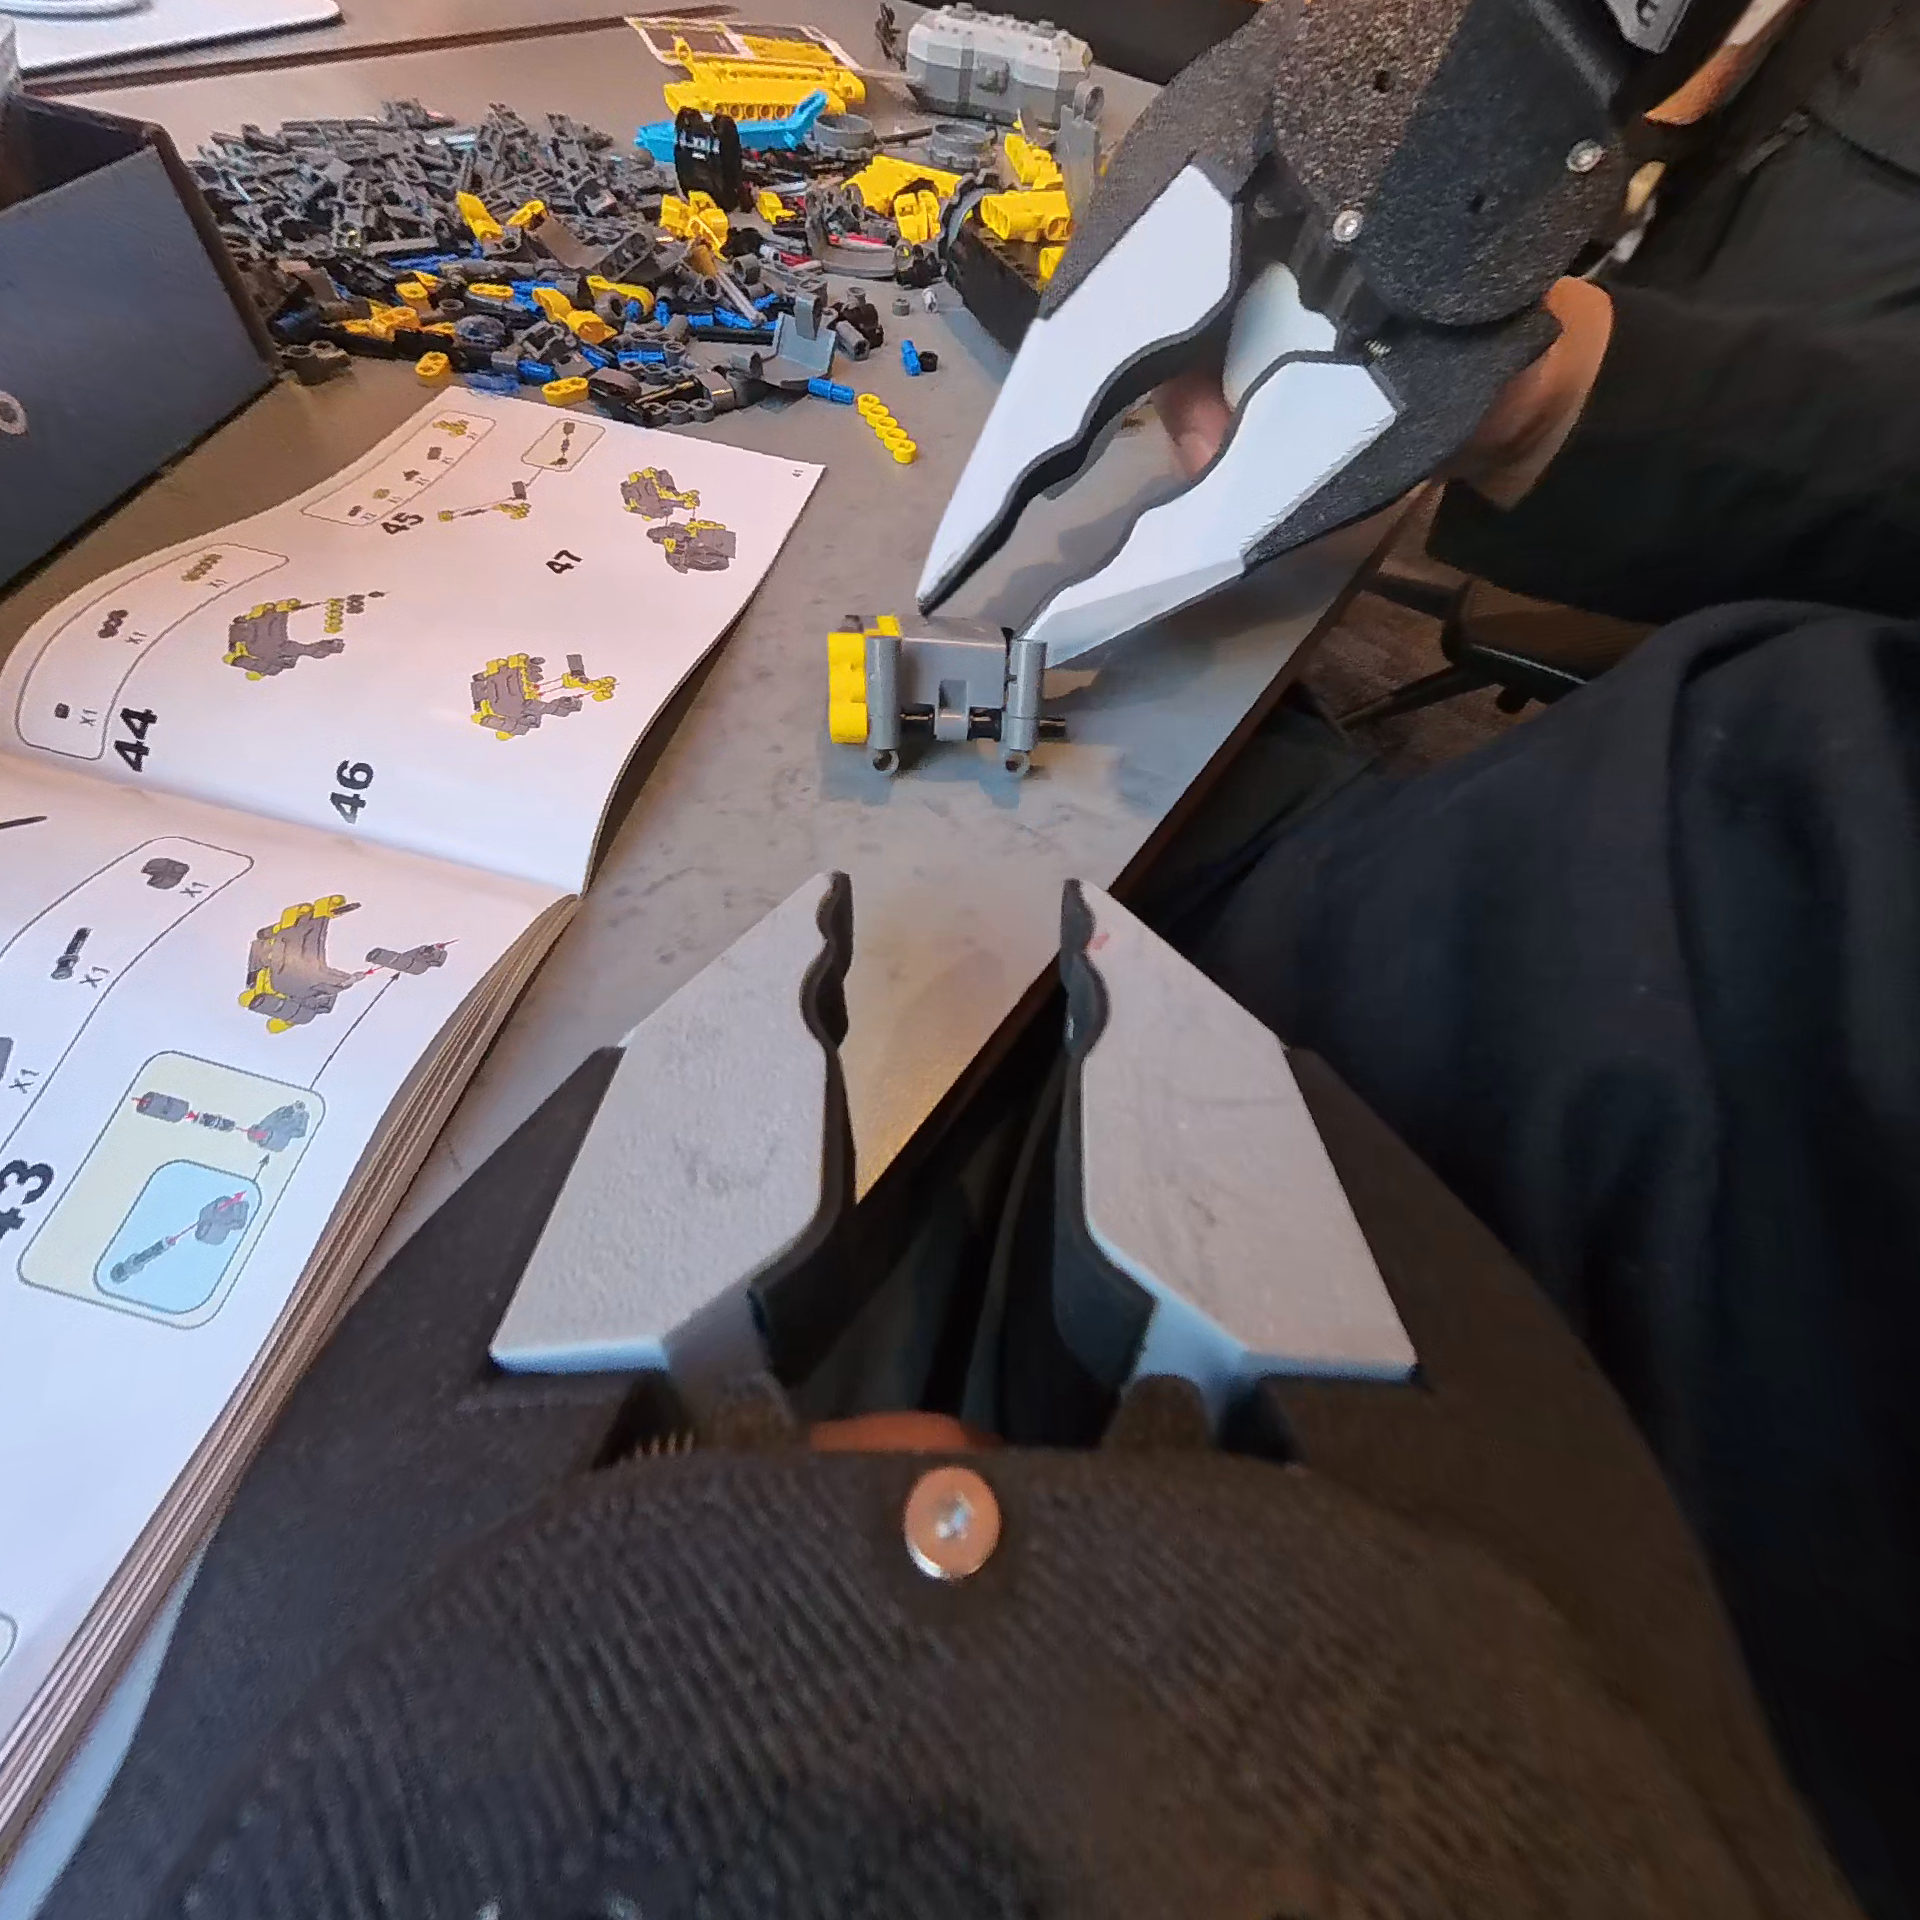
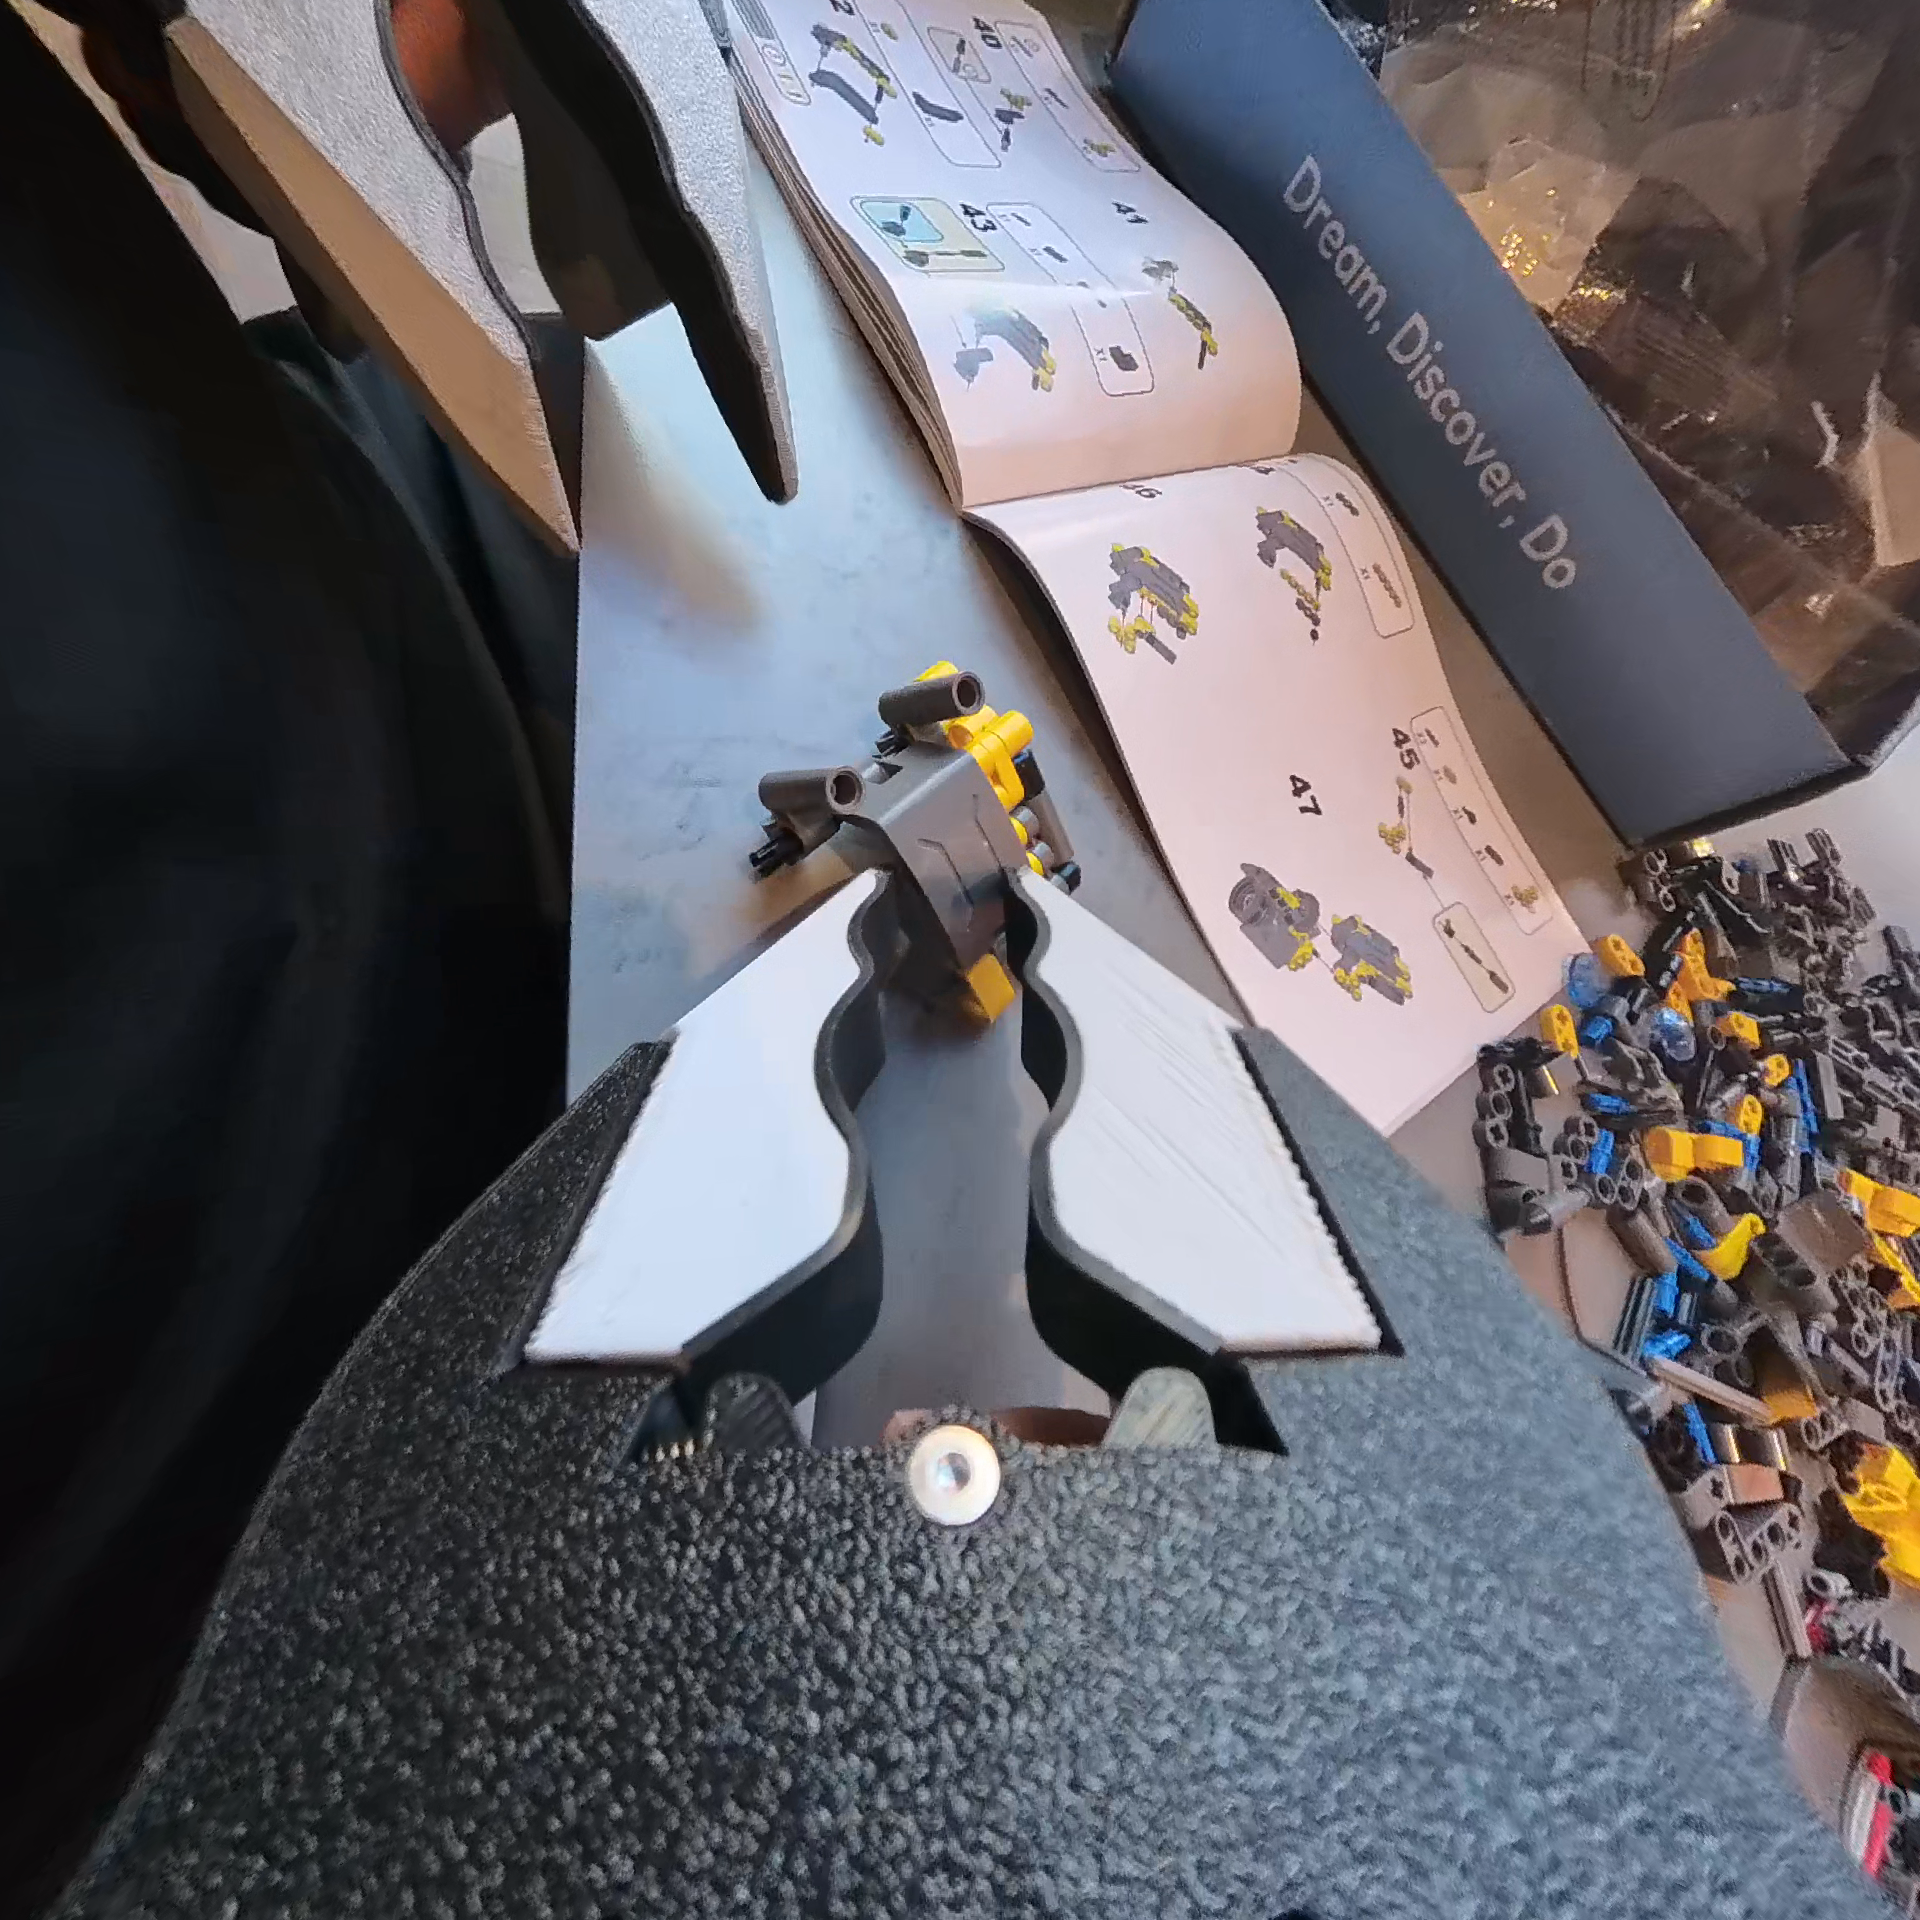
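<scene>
Grey brick assembly (image 2: 935, 831) between right hand-held gripper (image 2: 940, 883) tips.

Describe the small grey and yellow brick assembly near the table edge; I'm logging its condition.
The small grey and yellow plastic brick assembly rests on the grey table, beside the open instruction booklet. It has a curved grey shell, two dark grey tube connectors on top, yellow beams on one side and black pins sticking out. The right gripper straddles its grey shell, fingertips at either side; contact looks likely but unconfirmed. The left gripper hangs open, apart from it.
</scene>
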`<state>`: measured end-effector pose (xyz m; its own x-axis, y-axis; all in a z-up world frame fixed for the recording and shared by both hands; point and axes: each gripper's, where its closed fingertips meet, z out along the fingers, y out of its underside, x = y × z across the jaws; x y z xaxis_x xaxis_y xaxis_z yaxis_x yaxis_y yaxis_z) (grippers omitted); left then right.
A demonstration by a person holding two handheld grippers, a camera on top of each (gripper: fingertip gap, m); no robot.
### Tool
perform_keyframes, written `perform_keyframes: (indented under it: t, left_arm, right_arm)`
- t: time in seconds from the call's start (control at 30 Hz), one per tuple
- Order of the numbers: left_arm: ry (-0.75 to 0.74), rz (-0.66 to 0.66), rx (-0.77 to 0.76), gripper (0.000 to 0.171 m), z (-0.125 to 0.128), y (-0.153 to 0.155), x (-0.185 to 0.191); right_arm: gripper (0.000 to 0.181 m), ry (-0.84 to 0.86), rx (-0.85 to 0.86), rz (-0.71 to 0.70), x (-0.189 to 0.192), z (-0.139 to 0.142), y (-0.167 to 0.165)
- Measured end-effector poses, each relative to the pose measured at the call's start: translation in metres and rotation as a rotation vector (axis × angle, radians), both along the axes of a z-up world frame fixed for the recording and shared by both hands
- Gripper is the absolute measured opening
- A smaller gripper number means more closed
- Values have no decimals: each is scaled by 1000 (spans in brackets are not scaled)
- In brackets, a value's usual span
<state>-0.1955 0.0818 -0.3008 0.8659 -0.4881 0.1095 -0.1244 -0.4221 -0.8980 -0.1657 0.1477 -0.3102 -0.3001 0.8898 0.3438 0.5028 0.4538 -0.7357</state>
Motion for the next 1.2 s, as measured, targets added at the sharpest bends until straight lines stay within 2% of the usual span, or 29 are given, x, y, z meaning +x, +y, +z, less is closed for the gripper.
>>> perform_keyframes:
  t: [1.2]
  left_arm:
    - [-31, 23, -5, 33, 0, 1, -6]
  right_arm:
    - [26, 11, -70, -23, 1, 2, 5]
